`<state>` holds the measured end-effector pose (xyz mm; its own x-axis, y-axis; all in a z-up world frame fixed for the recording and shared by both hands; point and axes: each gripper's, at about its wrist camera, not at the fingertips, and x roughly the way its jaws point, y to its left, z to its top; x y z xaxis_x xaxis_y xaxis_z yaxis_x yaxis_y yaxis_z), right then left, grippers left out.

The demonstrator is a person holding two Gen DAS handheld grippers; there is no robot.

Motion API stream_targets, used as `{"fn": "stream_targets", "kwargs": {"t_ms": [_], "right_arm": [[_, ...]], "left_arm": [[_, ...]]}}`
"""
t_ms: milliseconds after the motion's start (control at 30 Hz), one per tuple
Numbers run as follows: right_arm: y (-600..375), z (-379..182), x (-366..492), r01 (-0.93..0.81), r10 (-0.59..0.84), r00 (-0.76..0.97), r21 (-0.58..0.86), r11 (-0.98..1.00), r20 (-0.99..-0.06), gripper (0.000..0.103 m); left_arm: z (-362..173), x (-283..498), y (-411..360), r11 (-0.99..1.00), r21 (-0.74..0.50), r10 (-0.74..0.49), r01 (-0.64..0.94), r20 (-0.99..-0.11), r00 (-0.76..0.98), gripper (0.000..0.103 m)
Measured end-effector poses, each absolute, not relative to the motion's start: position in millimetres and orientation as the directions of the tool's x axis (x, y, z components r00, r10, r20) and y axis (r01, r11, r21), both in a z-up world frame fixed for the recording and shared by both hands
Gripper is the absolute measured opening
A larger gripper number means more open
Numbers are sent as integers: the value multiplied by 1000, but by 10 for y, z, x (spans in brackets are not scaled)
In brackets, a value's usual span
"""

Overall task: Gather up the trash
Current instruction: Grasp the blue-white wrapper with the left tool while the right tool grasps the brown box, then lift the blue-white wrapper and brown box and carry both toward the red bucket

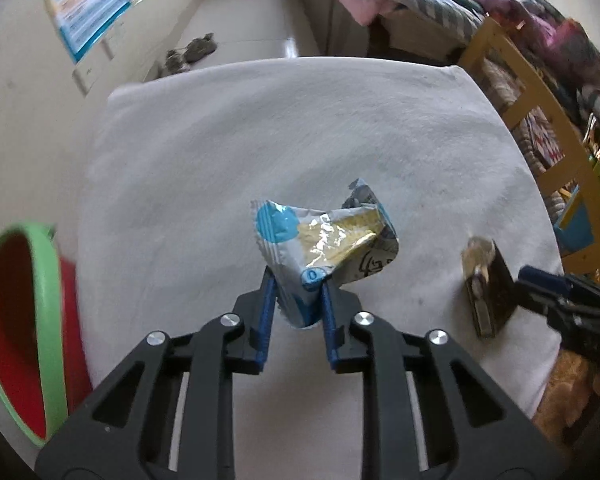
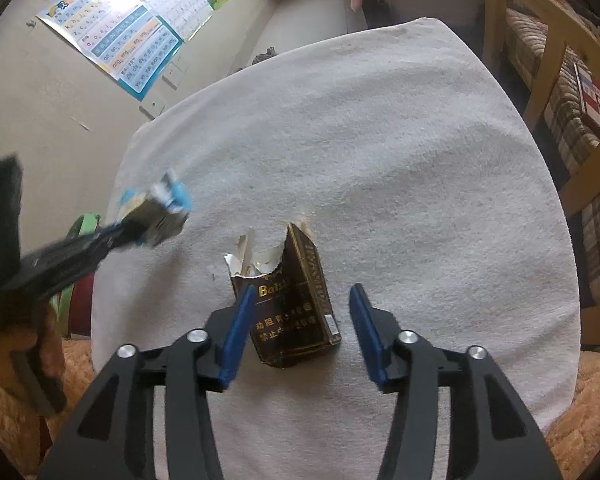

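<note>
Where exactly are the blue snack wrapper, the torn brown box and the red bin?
blue snack wrapper (image 1: 324, 240): left wrist view, on its crumpled foil middle.
torn brown box (image 2: 292, 312): right wrist view, on its printed front.
red bin (image 1: 46, 320): left wrist view, on its green rim.

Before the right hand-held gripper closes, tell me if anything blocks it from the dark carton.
Nothing visible does. The torn dark carton stands on the white towel between the open fingers of the right hand-held gripper; the left finger is at its side, the right one apart.
</note>
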<state>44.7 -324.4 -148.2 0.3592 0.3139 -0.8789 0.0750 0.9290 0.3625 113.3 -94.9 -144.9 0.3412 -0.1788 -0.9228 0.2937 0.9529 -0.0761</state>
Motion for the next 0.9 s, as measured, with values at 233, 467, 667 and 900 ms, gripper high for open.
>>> {"fn": "stream_targets", "kwargs": {"t_ms": [233,467,667,900], "right_arm": [[-3091,-1474,428,43,306,345,340,939,-887,56],[-3039,-1493,411,40,286,334,316,948,-898,59],[-3007,-1500,419,35,279,335,308,951,-900,64],[-2946,-1625,464,26,250,306,270,963,-919,65]], "left_arm": [[-1276,805,-721,966,-87,-176,242,-911,374,21],[-1351,690,-736,965,-55,-152,258,-915,375,28],[-1415,694,-762,963,-43,-147,267,-914,379,51],[-1625,825,-873,951,-14,-124,308,-932,340,59]]}}
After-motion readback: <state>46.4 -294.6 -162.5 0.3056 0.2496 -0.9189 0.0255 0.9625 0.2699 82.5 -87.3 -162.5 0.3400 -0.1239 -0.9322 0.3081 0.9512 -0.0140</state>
